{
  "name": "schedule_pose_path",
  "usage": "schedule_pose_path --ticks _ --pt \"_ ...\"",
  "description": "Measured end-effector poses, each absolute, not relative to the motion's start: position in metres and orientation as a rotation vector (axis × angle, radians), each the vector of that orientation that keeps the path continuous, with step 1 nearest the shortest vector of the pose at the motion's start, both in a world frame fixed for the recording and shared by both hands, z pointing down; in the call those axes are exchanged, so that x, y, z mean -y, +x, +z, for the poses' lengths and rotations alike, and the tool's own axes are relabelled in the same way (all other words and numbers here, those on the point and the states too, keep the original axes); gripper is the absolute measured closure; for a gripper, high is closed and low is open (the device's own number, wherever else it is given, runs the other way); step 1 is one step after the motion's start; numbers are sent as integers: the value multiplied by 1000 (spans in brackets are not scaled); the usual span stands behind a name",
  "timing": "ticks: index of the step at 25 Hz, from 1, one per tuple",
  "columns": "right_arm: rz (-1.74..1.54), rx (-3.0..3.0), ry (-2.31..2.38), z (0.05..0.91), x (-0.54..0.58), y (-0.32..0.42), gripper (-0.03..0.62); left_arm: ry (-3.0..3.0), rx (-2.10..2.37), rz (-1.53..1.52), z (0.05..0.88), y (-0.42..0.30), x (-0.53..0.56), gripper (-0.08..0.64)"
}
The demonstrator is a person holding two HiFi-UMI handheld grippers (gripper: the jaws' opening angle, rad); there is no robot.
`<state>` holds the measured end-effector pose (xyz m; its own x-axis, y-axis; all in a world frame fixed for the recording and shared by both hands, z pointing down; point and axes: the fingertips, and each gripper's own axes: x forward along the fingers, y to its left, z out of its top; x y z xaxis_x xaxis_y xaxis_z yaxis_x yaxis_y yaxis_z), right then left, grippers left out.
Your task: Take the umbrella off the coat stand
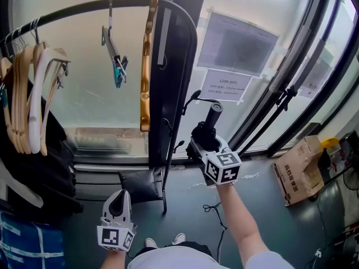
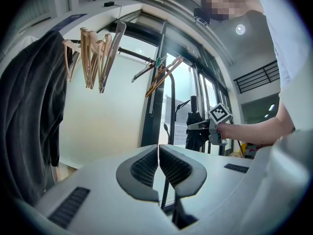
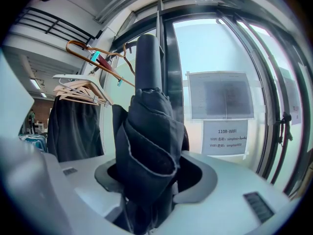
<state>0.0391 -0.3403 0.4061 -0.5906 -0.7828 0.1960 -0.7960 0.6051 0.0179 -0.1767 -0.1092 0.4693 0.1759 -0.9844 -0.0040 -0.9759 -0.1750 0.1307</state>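
The umbrella (image 3: 149,146), folded black cloth in soft creased pleats with a smooth round handle, stands upright in the right claw (image 3: 154,177), whose 2 grey jaws press on its bundle, just beside the black metal post of the coat stand (image 1: 171,94). Behind it a white paper sheet (image 3: 226,137) on the glass reads "1108-WIFI"; its smaller lines are too faint to read. The left claw (image 2: 159,166) has its ribbed pads closed together on nothing.
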Motion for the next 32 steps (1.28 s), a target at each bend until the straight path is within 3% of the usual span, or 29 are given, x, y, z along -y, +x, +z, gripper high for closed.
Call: schedule_pose_path --ticks 32 --pt "23 2700 1343 363 367 38 350 2280 2065 -179 458 -189 108 534"
